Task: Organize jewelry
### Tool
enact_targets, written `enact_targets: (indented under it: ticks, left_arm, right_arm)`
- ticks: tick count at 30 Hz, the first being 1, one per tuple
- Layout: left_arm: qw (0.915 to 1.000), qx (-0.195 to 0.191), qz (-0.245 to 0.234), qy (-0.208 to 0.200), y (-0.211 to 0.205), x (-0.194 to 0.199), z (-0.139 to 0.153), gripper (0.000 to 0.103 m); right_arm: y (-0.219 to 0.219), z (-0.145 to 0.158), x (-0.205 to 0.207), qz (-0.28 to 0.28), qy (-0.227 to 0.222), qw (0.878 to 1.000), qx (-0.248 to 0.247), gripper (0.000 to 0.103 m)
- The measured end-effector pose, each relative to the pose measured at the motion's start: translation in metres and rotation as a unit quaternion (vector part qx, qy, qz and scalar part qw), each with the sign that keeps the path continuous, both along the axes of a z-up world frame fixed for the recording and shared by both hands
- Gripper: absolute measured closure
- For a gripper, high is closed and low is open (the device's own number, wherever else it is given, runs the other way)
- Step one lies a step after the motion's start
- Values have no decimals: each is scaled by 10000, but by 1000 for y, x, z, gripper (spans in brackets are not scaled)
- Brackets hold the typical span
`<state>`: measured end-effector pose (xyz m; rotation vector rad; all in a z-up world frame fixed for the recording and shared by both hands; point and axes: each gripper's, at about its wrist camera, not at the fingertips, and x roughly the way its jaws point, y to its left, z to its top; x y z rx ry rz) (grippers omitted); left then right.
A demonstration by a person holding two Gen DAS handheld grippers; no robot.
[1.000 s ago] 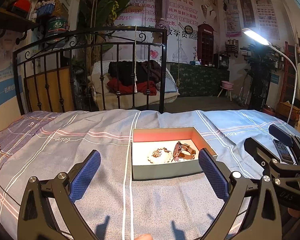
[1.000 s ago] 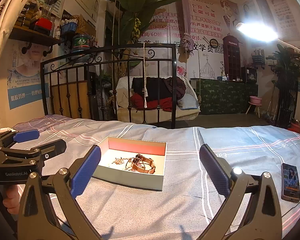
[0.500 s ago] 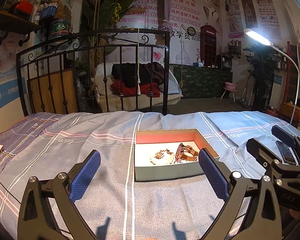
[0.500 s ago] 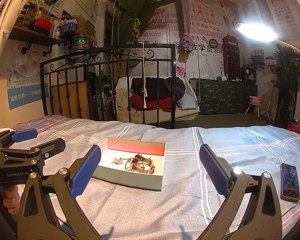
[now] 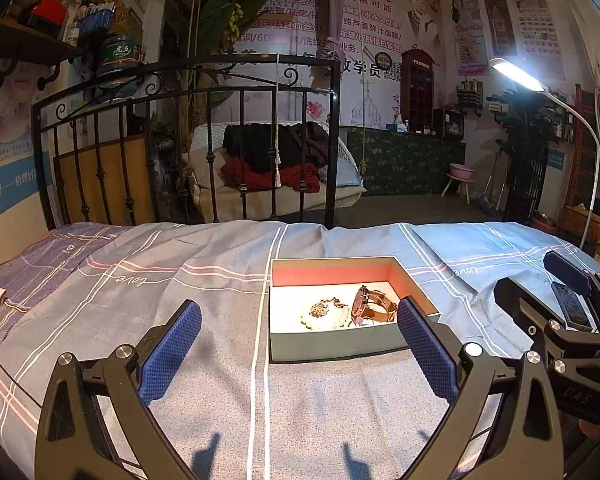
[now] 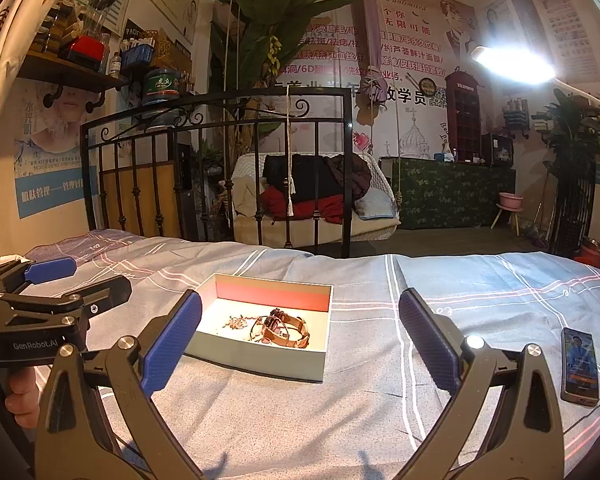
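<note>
Both claws still spread, left claw (image 5: 298,346) slightly nearer box (image 5: 340,346), jewelry (image 6: 278,326) unmoved

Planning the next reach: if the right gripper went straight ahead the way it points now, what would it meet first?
Probably the open jewelry box, near its right end; the right gripper is open and only bedsheet lies between, though depth is unclear.

Warm, dim room light all round me, and one hard white lamp (image 6: 514,65) up on the right, blown out to pure glare in my right view. It lights the inside of the box (image 5: 296,312) brightly. My fingers throw soft dark shadows on the bedspread (image 5: 100,292). Edges bend hard, corners go black; the centre is sharp.
</note>
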<state>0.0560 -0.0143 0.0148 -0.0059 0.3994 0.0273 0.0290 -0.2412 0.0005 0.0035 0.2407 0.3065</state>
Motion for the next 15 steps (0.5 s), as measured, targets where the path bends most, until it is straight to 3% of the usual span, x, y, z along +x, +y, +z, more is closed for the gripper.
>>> enact_targets:
  ticks: [15]
  left_arm:
    - [10000,14,-23,-3,1,1,2,7]
  right_arm:
    - [1,1,1,-5,13,10000,-1,6]
